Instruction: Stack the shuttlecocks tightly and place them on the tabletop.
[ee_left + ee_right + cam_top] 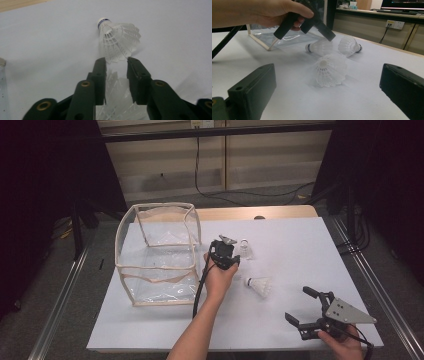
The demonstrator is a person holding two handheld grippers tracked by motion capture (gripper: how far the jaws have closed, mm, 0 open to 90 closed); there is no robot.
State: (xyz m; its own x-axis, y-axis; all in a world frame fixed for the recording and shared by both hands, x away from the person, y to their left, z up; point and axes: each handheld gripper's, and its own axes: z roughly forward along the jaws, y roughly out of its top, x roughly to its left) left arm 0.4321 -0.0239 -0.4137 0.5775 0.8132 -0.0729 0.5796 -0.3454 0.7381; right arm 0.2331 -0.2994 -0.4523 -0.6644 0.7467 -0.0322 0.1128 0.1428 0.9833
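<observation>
Three white shuttlecocks lie on the white table top (300,245). One shuttlecock (117,90) (319,47) lies with its skirt between the jaws of my left gripper (117,61) (230,256) (329,35), which points down at it; the jaws stand a little apart on either side and do not visibly press on it. A second shuttlecock (117,40) (245,249) (349,46) lies just beyond. The third shuttlecock (260,286) (329,70) lies nearer the right gripper (298,304) (327,72), which rests wide open at the front right, facing it.
A clear plastic box-shaped bag with beige trim (160,255) stands open-topped on the left half of the table, close to the left hand. Metal rails (60,295) run along both sides of the table. Cables lie on the floor behind.
</observation>
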